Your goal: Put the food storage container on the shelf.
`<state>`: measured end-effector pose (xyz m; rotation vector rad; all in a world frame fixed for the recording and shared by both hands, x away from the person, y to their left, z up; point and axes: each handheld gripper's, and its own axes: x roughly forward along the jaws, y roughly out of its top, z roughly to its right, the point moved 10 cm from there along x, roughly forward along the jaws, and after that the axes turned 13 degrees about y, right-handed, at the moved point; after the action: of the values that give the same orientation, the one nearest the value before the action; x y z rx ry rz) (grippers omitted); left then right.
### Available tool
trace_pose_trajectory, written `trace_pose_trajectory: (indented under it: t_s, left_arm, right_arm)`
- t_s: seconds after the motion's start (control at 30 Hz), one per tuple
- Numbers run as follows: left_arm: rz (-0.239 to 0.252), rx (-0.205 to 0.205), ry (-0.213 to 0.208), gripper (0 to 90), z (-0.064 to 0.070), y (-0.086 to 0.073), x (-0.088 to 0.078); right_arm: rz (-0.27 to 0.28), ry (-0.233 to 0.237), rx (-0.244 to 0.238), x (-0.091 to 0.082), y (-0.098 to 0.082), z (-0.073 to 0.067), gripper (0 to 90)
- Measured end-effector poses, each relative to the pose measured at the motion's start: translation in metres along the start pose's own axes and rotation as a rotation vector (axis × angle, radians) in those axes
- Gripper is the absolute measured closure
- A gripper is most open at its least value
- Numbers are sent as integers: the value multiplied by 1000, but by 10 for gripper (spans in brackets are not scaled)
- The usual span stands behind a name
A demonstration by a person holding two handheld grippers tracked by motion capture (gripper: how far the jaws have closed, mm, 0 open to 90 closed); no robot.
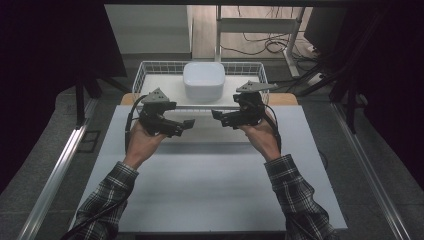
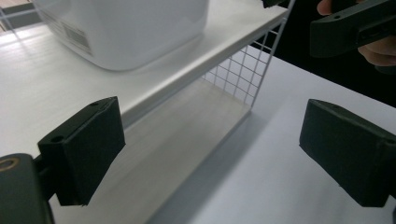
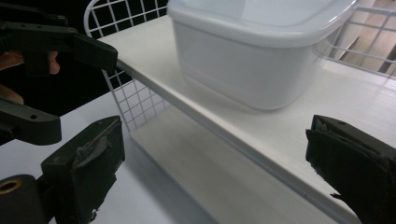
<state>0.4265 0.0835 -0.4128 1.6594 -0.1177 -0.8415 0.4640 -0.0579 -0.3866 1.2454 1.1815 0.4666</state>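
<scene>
A white square tub (image 1: pixel 203 80) sits on the white upper shelf (image 1: pixel 170 89) of a wire rack at the table's far edge. My left gripper (image 1: pixel 188 124) hovers over the table just in front of the rack, left of centre, pointing right. In the left gripper view its jaws stand wide apart with nothing between them (image 2: pixel 212 149), and the tub (image 2: pixel 126 28) is above on the shelf (image 2: pixel 37 88). My right gripper (image 1: pixel 217 116) faces it from the right. It is open and empty (image 3: pixel 215 168), below the tub (image 3: pixel 257 46).
The rack has white wire mesh sides (image 1: pixel 150 67) and a lower board (image 2: pixel 187 140) under the shelf. The white table top (image 1: pixel 210 185) stretches toward the person. Dark floor, a metal rail (image 1: pixel 55 175) and cables (image 1: pixel 265 45) surround the table.
</scene>
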Motion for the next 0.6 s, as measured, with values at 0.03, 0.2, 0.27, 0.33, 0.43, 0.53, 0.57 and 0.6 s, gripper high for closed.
trace_pose_trajectory:
  t_s: [0.03, 0.2, 0.27, 0.33, 0.43, 0.53, 0.57, 0.6]
  left_arm:
    - [0, 2, -2, 60, 2, -2, 0]
    - [1, -5, -17, 57, 9, -11, -2]
    - [1, -7, -26, 55, 12, -15, -3]
    - [2, -9, -37, 55, 17, -23, -5]
    - [2, -4, -44, 51, 21, -32, -6]
    - [2, 0, -42, 46, 25, -42, -8]
    - [3, -3, -43, 44, 27, -45, -8]
    - [3, -3, -43, 44, 27, -45, -8]
  right_arm:
    - [-3, 4, -7, 0, -2, -4, 42]
    - [-20, 13, -22, 1, -11, -11, 40]
    - [-30, 19, -29, 2, -16, -14, 36]
    - [-35, 20, -33, 2, -21, -17, 32]
    - [-46, 20, -40, 3, -31, -21, 22]
    - [-59, 22, -50, 3, -40, -25, 11]
    - [-61, 21, -49, 2, -43, -26, 9]
    - [-61, 21, -49, 2, -43, -26, 9]
